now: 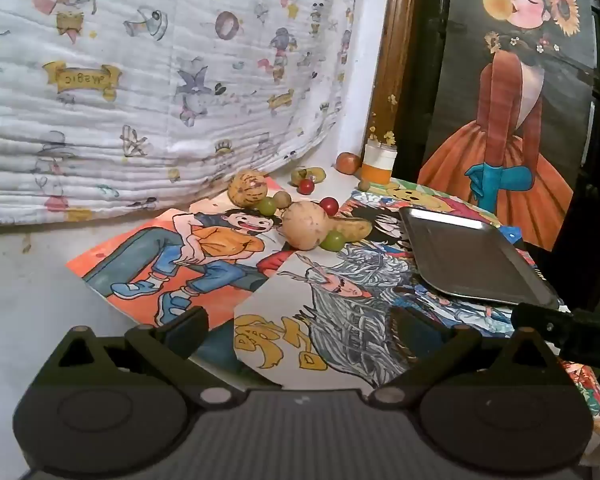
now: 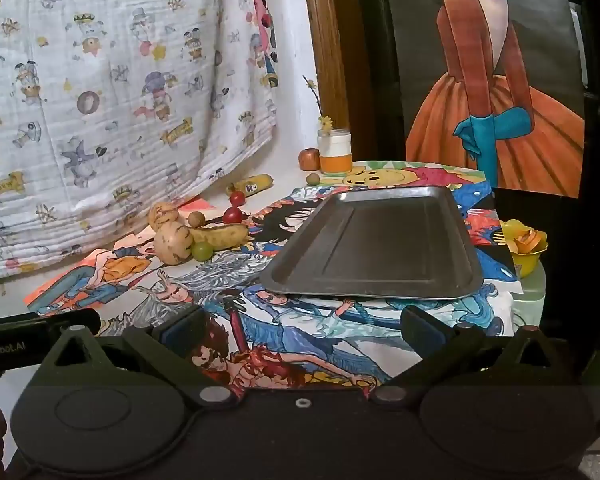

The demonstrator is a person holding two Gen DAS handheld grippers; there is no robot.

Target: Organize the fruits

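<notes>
Left wrist view shows the fruits in a loose heap toward the desk's back edge, by the hanging cloth: a big tan melon, a green grape touching it, a yellowish long fruit behind, a red cherry, and a speckled round fruit further back. The metal tray lies empty toward the desk's right edge, near the heap. Both the left claw and the right claw are spread wide, holding nothing.

The step in hand looks like a first pick. I would start with an outer fruit such as the grape, so the heap does not roll, and close gently on it.

Right wrist view alone shows a yellow bowl beyond the tray's right side, and the whole tray bottom, bare.
</notes>
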